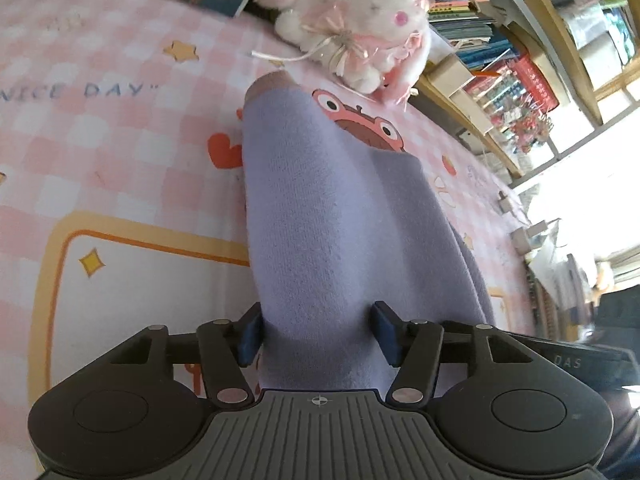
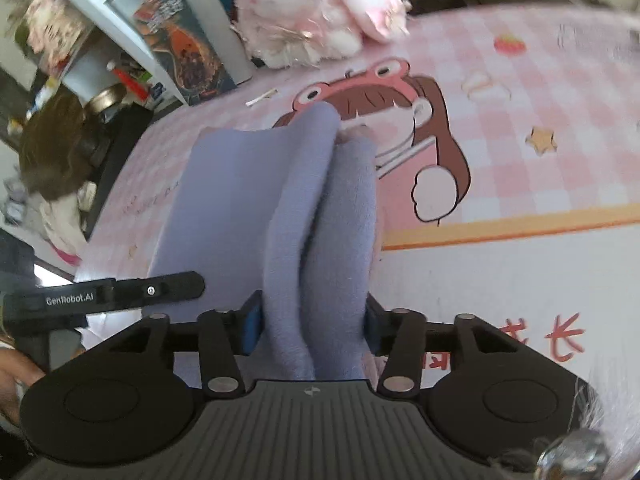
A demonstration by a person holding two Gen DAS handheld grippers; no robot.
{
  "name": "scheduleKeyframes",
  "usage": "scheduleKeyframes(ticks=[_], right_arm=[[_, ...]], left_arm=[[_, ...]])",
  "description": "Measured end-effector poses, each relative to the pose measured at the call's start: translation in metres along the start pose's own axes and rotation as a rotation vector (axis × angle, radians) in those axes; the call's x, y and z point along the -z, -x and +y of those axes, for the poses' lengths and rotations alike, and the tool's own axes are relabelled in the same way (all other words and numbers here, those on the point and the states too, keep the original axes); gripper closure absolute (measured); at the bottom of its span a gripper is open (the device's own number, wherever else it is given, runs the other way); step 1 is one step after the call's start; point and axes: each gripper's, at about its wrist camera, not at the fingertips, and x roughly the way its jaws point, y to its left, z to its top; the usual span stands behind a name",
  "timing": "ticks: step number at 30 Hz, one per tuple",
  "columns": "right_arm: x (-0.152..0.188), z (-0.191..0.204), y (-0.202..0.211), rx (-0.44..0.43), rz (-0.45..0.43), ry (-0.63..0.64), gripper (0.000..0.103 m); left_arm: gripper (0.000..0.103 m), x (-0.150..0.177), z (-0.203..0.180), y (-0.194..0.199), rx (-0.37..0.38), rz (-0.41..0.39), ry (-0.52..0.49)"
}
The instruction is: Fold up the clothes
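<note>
Both claws, left claw (image 1: 318, 334) and right claw (image 2: 312, 326), stand half-open, pads pressed on a bunched lavender fleece garment (image 1: 320, 216). Garment lies lengthwise away from them across the pink checked tabletop (image 1: 120, 152).

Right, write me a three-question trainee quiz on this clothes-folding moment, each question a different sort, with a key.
1. True or false: the lilac garment runs between the fingers of the left gripper.
2. Multiple choice: what sits at the far edge of the pink checked mat, beyond the garment? A) a white and pink plush toy B) a laundry basket C) an iron
3. Fill in: in the right wrist view, the cloth between the fingers of the right gripper bunches into ____ ridges side by side.

Key: 1 true; 2 A; 3 two
</note>
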Motion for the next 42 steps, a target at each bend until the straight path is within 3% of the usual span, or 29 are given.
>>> scheduleKeyframes(ticks=[5,10,13,17,22,42], right_arm=[[-0.003,-0.006,-0.012,-0.037,0.030,-0.053,0.045],[-0.007,-0.007,-0.016,-0.099,0.052,-0.046,0.067],[-0.006,0.001,-0.005,-0.098,0.006,0.025,0.073],[0.001,0.015,0.019,-0.091,-0.095,0.129,0.074],[0.007,0.020,0.041,-0.094,-0.163,0.201,0.074],[0.026,-0.034,0.097,-0.099,-0.193,0.240,0.074]], left_arm=[[0.045,-0.001,0.006,-0.005,0.042,-0.016,0.055],[0.059,0.004,-0.005,0.001,0.009,-0.055,0.012],[0.061,0.011,-0.019,0.013,-0.003,-0.104,-0.042],[0.061,0.018,-0.035,0.029,0.008,-0.173,-0.088],[0.061,0.023,-0.052,0.037,0.016,-0.202,-0.140],[0.060,0.064,-0.122,0.015,-0.001,-0.210,-0.226]])
